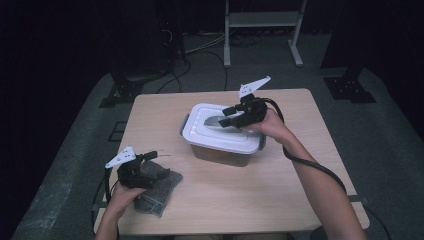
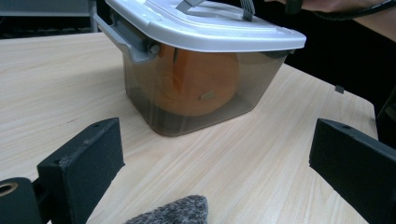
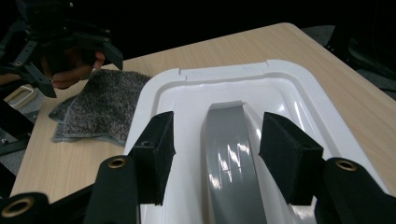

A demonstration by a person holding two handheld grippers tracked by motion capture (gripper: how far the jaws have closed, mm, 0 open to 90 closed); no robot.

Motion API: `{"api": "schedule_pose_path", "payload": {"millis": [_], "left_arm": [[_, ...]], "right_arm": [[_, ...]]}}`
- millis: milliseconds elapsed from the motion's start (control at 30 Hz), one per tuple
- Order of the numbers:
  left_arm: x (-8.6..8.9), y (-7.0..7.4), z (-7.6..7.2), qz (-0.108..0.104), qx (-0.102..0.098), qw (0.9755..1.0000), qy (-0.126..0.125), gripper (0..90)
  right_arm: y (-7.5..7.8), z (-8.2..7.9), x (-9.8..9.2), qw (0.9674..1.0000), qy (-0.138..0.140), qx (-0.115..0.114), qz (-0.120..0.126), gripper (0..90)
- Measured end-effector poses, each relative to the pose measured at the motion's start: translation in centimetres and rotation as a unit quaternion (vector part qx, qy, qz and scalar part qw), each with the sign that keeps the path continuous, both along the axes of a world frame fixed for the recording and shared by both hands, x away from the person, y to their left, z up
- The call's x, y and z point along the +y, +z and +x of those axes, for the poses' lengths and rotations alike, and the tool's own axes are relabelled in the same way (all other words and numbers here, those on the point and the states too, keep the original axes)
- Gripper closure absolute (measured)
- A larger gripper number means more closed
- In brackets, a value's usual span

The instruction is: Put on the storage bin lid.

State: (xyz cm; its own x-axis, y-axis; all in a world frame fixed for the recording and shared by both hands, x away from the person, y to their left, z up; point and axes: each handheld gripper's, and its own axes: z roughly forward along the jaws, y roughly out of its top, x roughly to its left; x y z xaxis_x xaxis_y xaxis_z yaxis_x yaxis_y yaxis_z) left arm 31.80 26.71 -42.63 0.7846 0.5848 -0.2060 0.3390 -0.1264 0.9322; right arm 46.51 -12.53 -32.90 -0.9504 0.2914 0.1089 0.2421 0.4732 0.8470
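Note:
A clear plastic box (image 1: 227,152) with a white lid (image 1: 200,131) stands mid-table. Something orange (image 2: 196,79) shows through its wall. My right gripper (image 1: 227,116) hovers over the lid, and its jaws stand on either side of the grey lid handle (image 3: 229,149) with a gap at each pad, so it is open (image 3: 217,135). My left gripper (image 1: 151,162) rests at the front left over a grey fuzzy cloth (image 1: 162,187). Its jaws (image 2: 215,154) stand wide open, pointing at the box (image 2: 201,88), with nothing between them.
The wooden table (image 1: 280,200) has bare surface to the right and in front of the box. A grey latch (image 2: 128,39) sticks out from the box's side. Beyond the table stand a metal frame (image 1: 262,30) and cables on the dark floor.

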Motion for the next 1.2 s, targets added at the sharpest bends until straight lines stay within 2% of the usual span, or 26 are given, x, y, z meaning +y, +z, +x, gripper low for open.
{"api": "schedule_pose_path", "payload": {"millis": [133,567,733,1200], "left_arm": [[-0.1,0.0,0.0,0.002,0.0,1.0,-0.001,2.4],[-0.3,0.0,-0.4,0.006,-0.002,1.0,-0.003,2.4],[-0.1,-0.1,-0.4,0.006,0.0,1.0,0.0,2.4],[-0.3,-0.2,-0.4,0.01,0.0,0.9999,-0.001,2.4]], "right_arm": [[0.7,-0.7,-1.1,0.9999,-0.005,-0.006,0.014,39.1],[1.4,-2.9,-5.2,0.9989,-0.035,-0.009,0.03,35.4],[1.1,-3.5,-6.8,0.9983,-0.042,-0.006,0.04,34.7],[0.6,-5.3,-9.8,0.9974,-0.06,-0.005,0.039,33.2]]}}
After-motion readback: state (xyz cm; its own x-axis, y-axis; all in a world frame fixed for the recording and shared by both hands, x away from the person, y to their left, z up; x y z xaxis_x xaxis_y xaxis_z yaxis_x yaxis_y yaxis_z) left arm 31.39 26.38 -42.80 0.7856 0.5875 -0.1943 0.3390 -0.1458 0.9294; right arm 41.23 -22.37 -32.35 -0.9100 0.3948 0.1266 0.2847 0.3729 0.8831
